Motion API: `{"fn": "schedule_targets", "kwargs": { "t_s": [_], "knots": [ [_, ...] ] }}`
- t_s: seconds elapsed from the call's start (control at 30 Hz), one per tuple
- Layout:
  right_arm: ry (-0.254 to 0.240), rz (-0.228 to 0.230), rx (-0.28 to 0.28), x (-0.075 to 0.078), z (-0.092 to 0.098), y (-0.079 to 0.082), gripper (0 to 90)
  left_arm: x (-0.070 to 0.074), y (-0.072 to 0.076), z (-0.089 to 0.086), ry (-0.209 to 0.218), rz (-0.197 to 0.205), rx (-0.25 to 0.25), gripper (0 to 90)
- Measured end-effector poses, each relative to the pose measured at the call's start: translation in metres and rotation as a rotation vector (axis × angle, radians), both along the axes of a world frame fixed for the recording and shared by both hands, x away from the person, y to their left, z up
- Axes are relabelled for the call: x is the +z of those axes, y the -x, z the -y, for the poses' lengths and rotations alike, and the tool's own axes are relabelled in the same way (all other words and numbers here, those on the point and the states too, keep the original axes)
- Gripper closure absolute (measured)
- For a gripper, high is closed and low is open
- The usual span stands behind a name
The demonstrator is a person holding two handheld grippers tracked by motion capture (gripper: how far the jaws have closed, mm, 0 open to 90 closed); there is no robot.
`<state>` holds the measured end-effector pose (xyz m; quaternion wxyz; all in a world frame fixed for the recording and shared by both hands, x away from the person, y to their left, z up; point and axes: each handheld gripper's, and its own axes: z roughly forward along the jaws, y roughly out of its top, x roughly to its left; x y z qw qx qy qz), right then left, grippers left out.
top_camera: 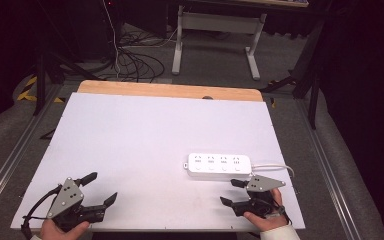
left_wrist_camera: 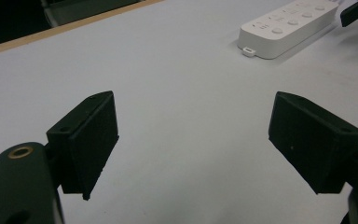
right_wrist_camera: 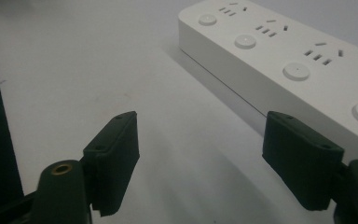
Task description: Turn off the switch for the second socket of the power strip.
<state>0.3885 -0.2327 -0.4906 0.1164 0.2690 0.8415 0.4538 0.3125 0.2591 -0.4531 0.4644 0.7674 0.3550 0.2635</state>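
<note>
A white power strip [top_camera: 219, 164] with several sockets and round buttons lies on the white table top [top_camera: 145, 145], right of centre, its white cable leaving its right end. My left gripper [top_camera: 100, 187] is held at the table's near left corner, open, nothing between its jaws; in the left gripper view the power strip [left_wrist_camera: 286, 25] lies far off at the upper right. My right gripper [top_camera: 231, 192] is open just in front of the strip's right half. In the right gripper view the power strip [right_wrist_camera: 284, 60] runs along the right side, close beside the right jaw.
The white cable [top_camera: 275, 168] curves off the strip toward the table's right edge. A wooden strip [top_camera: 170, 91] borders the far edge of the table. Beyond it are floor cables [top_camera: 130, 60] and a white desk frame [top_camera: 215, 35].
</note>
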Motion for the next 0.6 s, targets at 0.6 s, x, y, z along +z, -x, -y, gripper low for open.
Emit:
{"fn": "schedule_targets", "kwargs": {
  "t_s": [0.6],
  "knots": [
    [0.001, 0.092, -0.05, 0.0056, 0.003, 0.0017, 29.3, -0.003, -0.0041, 0.0004, -0.011, -0.002, 0.0, 16.3]
  ]
}}
